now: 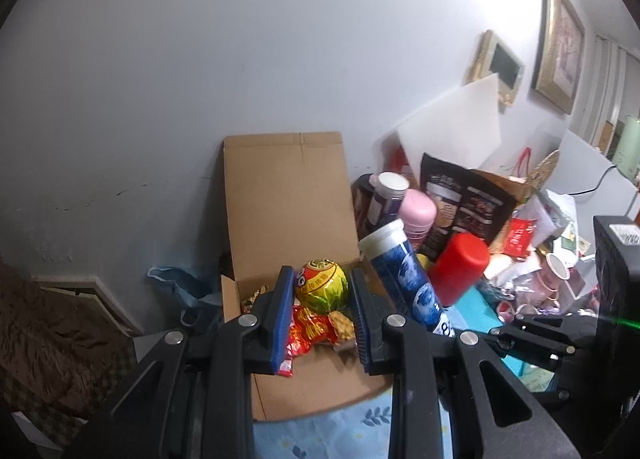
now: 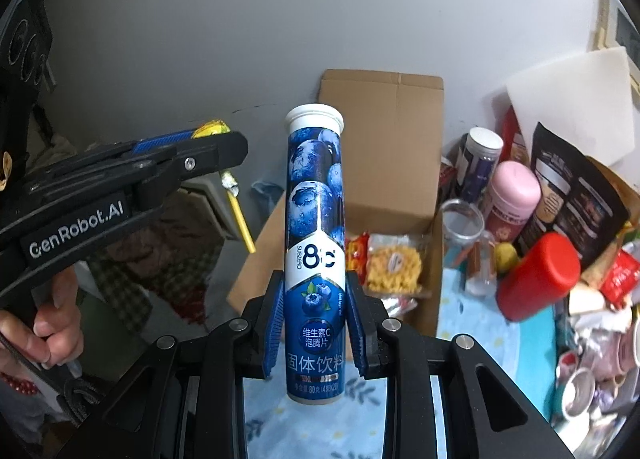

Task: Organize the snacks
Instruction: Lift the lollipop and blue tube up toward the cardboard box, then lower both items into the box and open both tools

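Observation:
An open cardboard box [image 1: 288, 199] stands against the wall and holds snack packets [image 1: 316, 329]; it also shows in the right wrist view [image 2: 384, 147]. My left gripper [image 1: 320, 287] is shut on a round snack ball in a yellow and red wrapper [image 1: 322, 285], held above the box. My right gripper [image 2: 314, 295] is shut on a blue blueberry tablet tube [image 2: 316, 243] with a white cap, held upright in front of the box. The tube also shows in the left wrist view [image 1: 404, 275], right of the box.
Right of the box stand a red bottle [image 2: 538, 277], a pink bottle [image 2: 514, 195], a dark pouch [image 2: 576, 183] and a clear jar [image 2: 464, 227]. Cups and wrappers clutter the far right [image 2: 592, 359]. A blue leaf-print cloth [image 1: 340, 431] covers the table.

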